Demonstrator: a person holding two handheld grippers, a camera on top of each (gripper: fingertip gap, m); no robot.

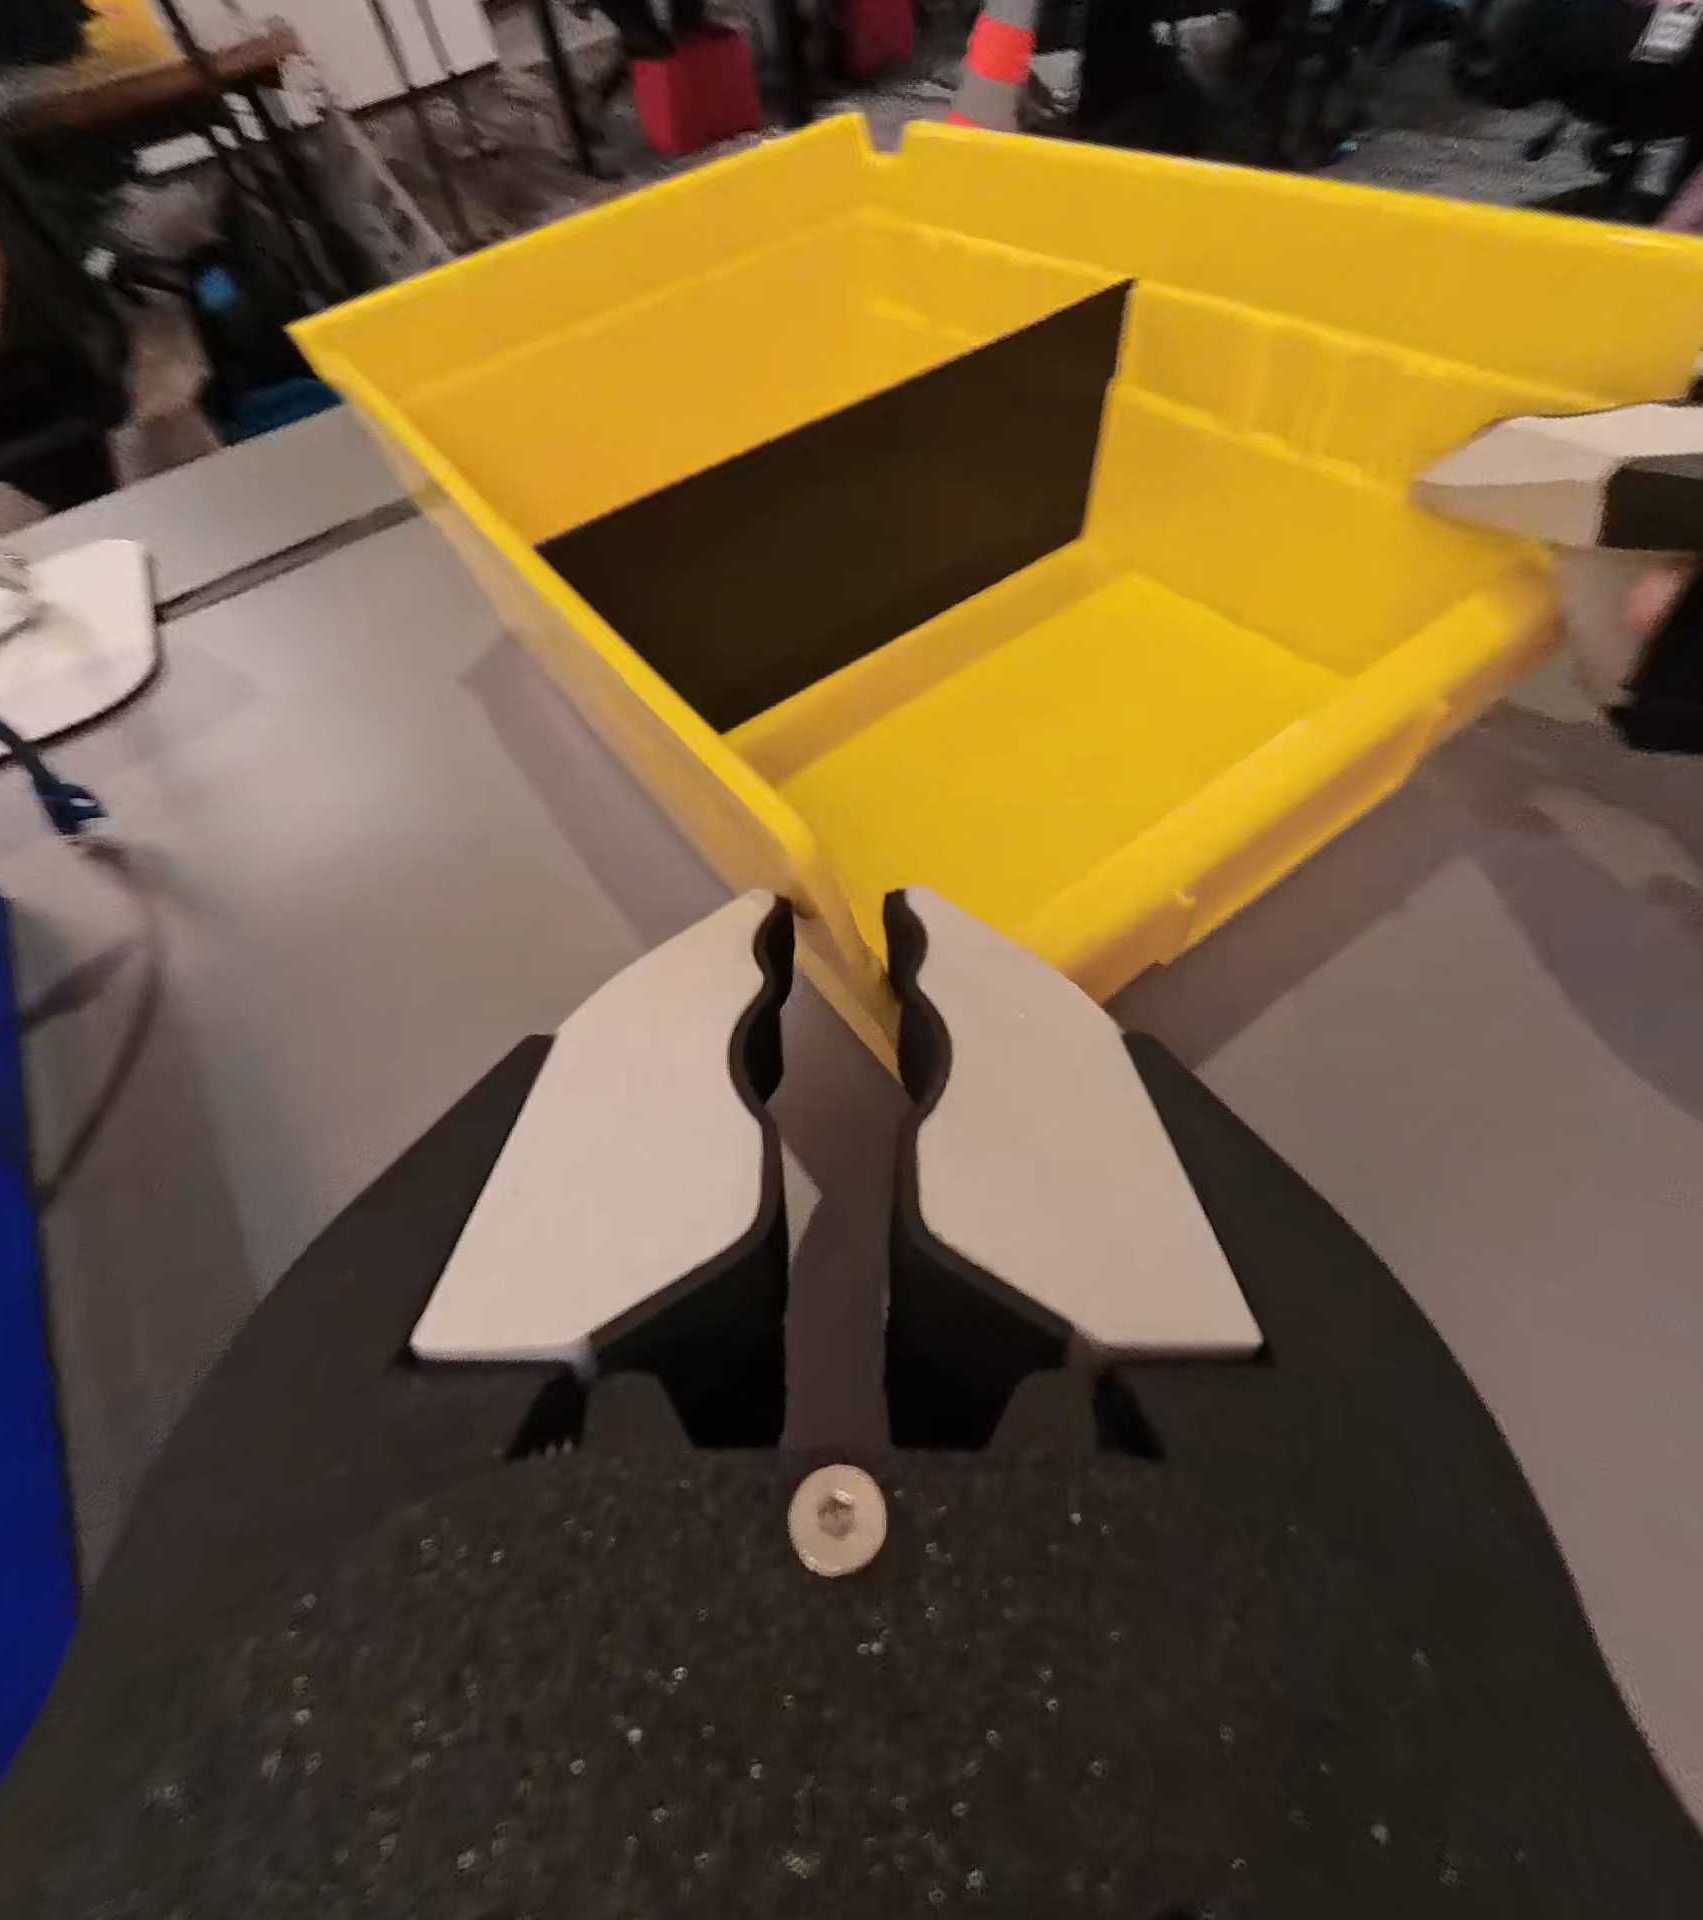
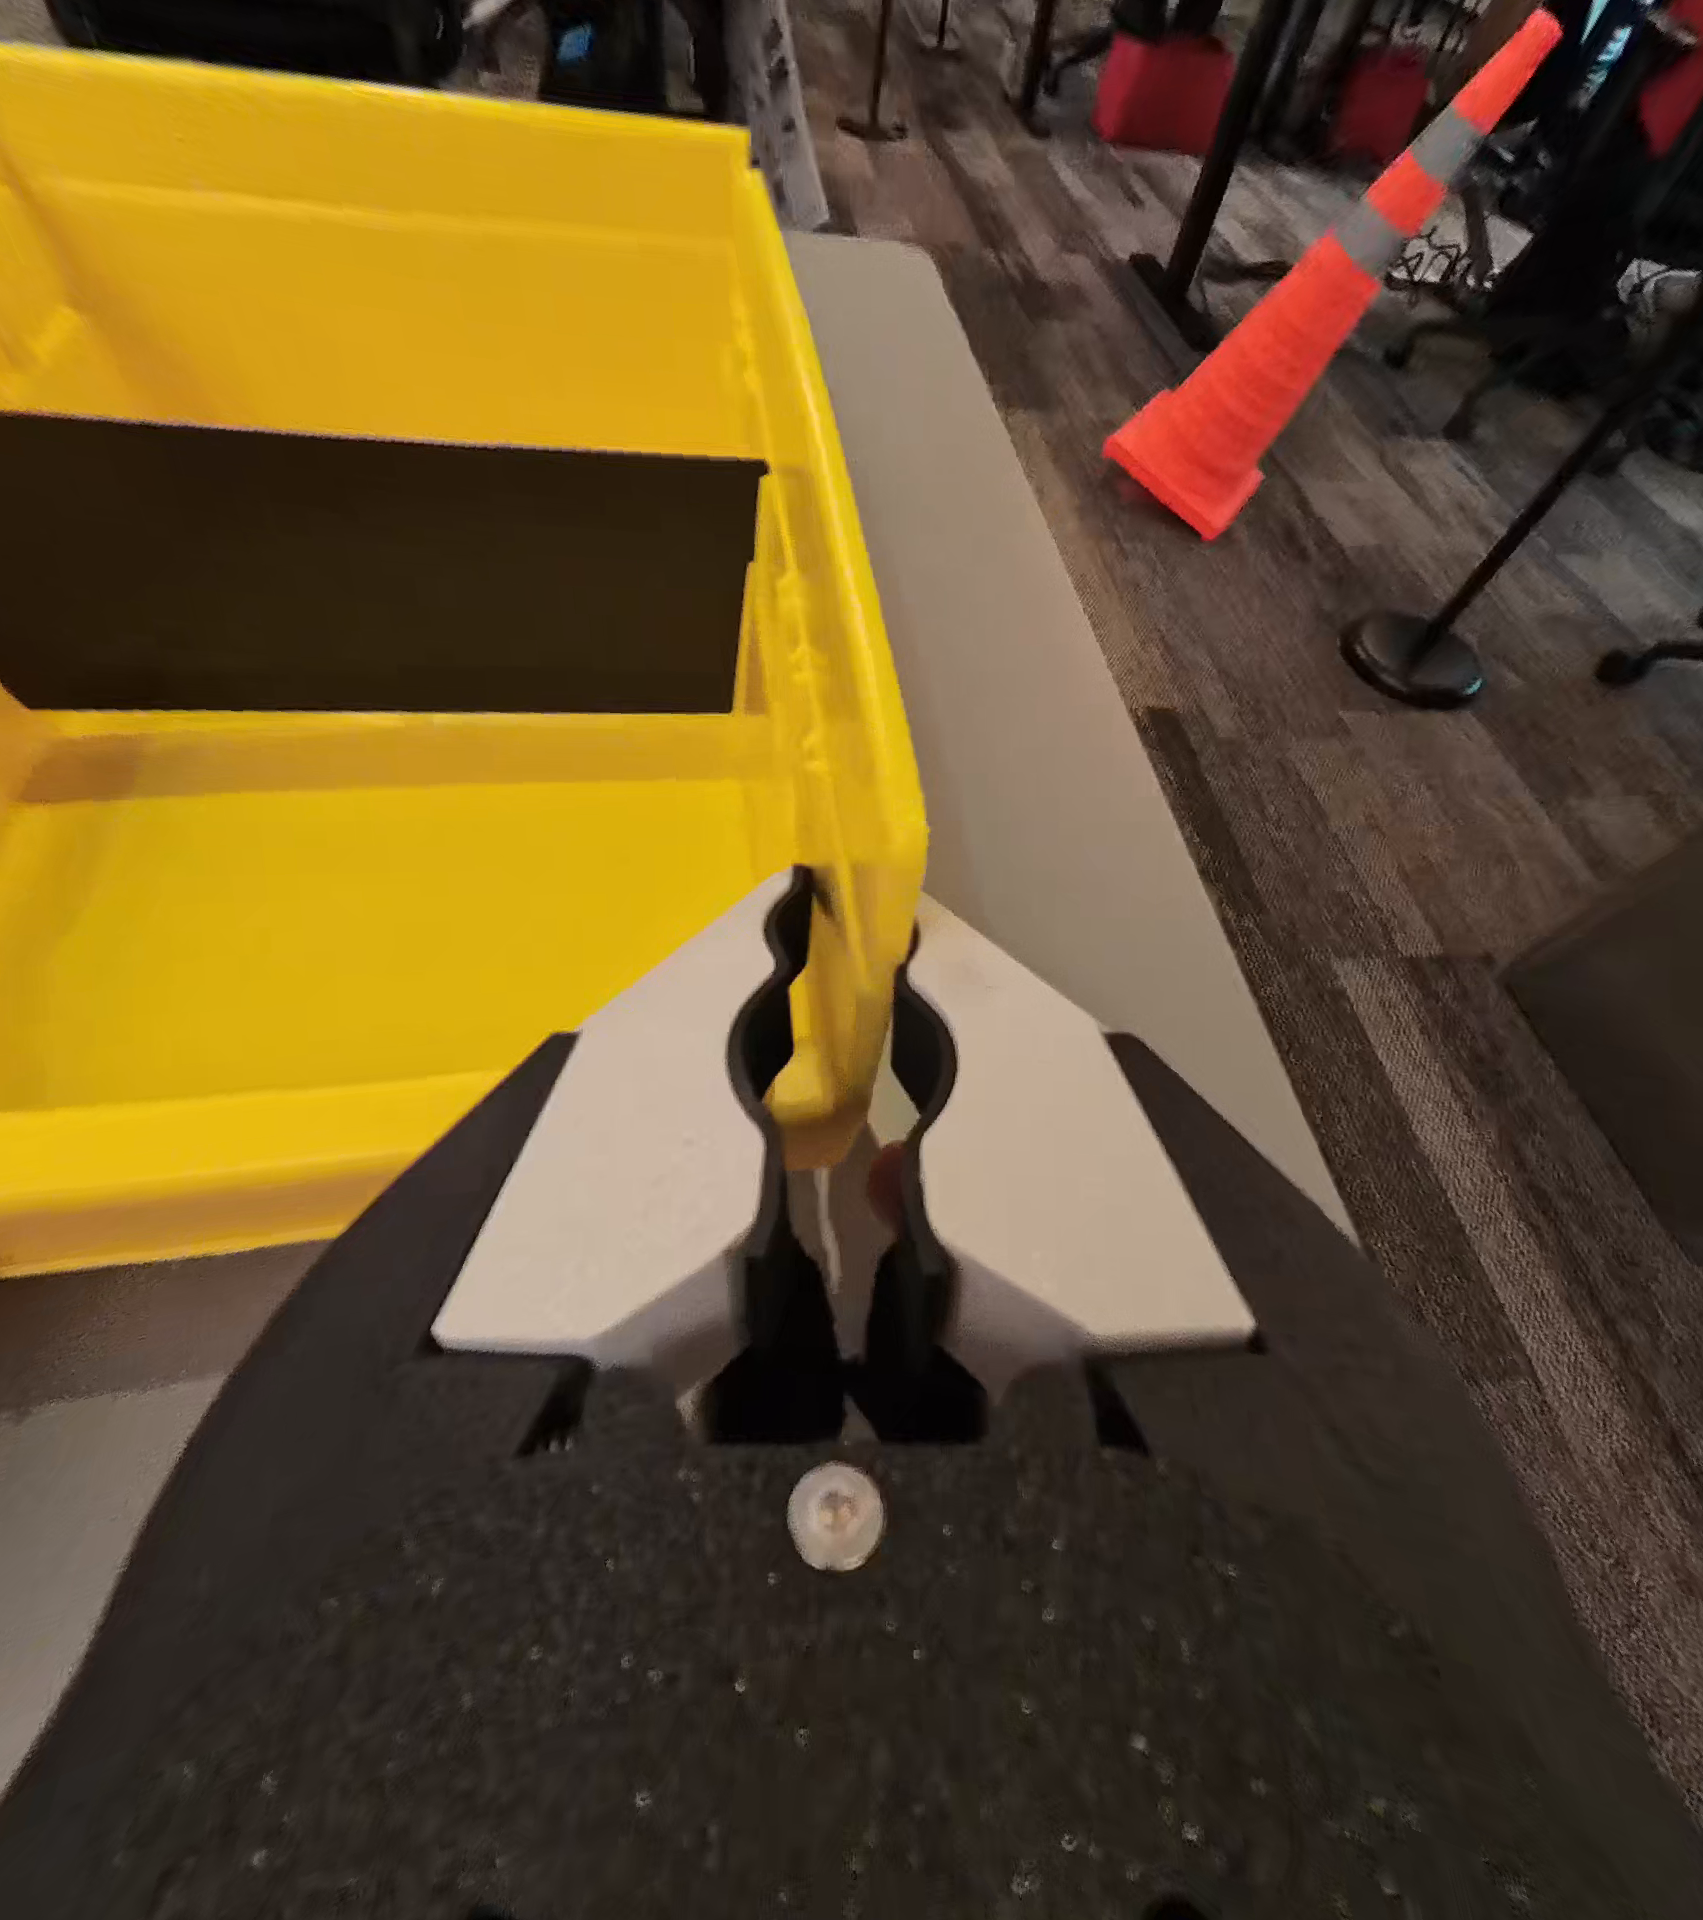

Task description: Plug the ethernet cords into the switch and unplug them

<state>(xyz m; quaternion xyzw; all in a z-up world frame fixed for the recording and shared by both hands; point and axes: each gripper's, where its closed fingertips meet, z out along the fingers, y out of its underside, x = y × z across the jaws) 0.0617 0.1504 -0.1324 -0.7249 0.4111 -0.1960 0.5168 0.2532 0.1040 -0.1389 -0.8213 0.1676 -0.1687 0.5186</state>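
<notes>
Gripping the yellow bin [image 1: 1065, 727] at two corners, both tools are busy with something other than cords. The left hand-held gripper [image 1: 836, 925] has its jaws narrowed onto the bin's near left corner wall; the right hand-held gripper [image 2: 852, 914] is pinched on the near right corner rim, and it also shows off to the right of the left one, at the bin's edge. A black divider [image 1: 826, 509] splits the bin ahead of both; both compartments look empty. A blue cord [image 1: 5, 738] lies on the desk [image 1: 359, 831] well to the left of the left hand-held gripper. No switch is identifiable in either view, so I cannot tell whether plugging and unplugging are finished or not begun; judging by the grip, the bin is being handled just now.
</notes>
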